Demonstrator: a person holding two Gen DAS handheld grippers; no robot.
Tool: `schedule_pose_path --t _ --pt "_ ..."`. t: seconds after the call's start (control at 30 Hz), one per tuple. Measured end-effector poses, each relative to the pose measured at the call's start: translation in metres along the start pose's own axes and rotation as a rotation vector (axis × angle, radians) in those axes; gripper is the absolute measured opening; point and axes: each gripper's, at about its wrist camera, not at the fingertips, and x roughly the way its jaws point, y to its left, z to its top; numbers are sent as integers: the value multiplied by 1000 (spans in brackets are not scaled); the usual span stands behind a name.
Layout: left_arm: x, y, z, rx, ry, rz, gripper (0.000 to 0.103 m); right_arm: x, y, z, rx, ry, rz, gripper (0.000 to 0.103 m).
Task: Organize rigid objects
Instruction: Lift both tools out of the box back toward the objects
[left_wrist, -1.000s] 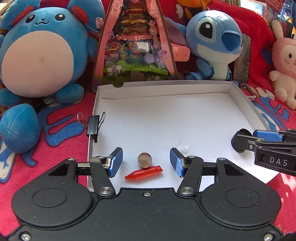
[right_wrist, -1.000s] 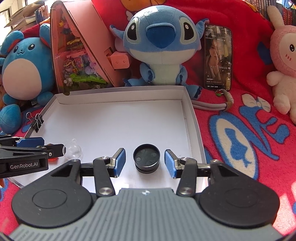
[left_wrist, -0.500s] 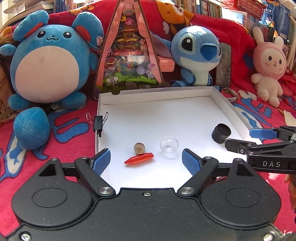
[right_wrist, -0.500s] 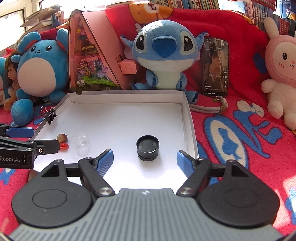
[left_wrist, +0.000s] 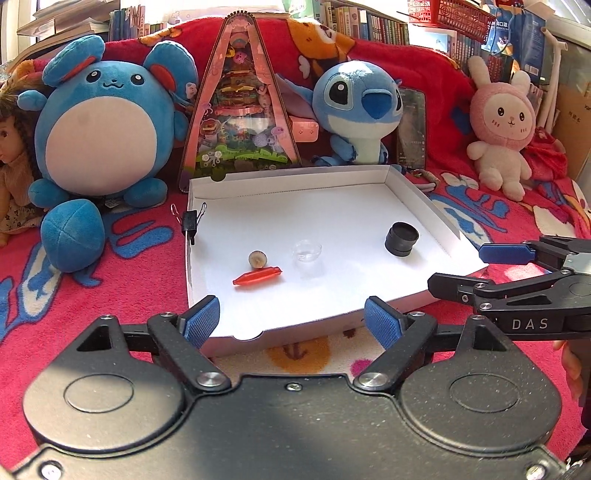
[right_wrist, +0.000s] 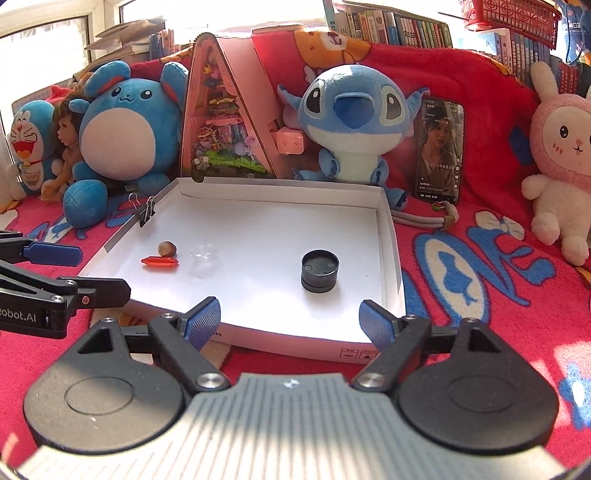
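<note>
Both of my grippers have pulled back from the shallow white cardboard tray (left_wrist: 421, 192) since a second ago, and their tongs have spread wider. Now my left gripper (left_wrist: 291, 321) hangs over the tray's near edge with its tongs wide apart and holding nothing. My right gripper (right_wrist: 290, 319) does the same.

Four small things lie in the tray. At about 9 o'clock sit the small brown round nut (left_wrist: 257, 258) and the red plastic spindle-shaped piece (left_wrist: 257, 276), just beside each other. Near the middle is the tiny clear plastic cup (left_wrist: 306, 252). At 3 o'clock stands the short black round cap (left_wrist: 401, 239).

I think all four are light and stiff. The nut may roll and the clear cup may slip, so I would pinch each across its middle.

Only my right view shows the phone (right_wrist: 439, 151) screen and the little plugs inside the cap. Only my left view shows the cap's side wall well.
</note>
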Motion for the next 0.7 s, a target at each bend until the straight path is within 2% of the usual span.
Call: schedule_pose_path --t 0.27,0.7 --pt "-19 -7 -18 21 -25 -13 85 -19 6 -15 0 -25 30 95" --pt "-31 -12 -52 20 -17 -42 85 -42 18 -46 -42 -36 60 98"
